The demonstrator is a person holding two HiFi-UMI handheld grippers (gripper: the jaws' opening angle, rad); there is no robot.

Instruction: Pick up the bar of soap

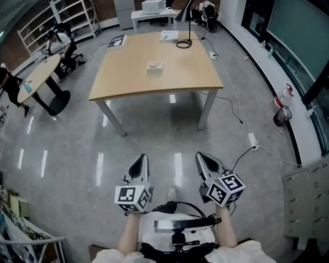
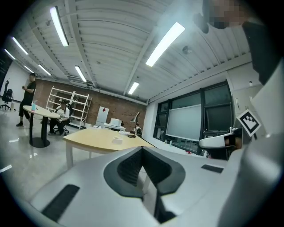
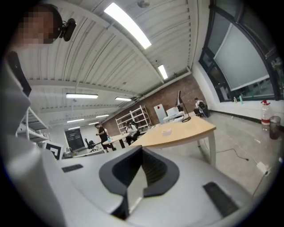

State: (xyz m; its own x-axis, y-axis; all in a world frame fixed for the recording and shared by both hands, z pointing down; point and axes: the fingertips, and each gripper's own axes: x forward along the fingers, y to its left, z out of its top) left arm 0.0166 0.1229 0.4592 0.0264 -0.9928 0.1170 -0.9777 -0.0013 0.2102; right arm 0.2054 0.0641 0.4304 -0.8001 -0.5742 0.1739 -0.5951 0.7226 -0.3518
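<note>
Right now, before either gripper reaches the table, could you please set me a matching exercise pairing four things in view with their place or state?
Things:
1. bar of soap
2. desk lamp
3. power strip
4. right gripper

Places or states:
A. on the floor, right of the wooden table
B. jaws together, nothing held
C. near the middle of the wooden table's top
D. at the wooden table's far edge

Pairs: 1-C; 2-D; 3-A; 4-B
</note>
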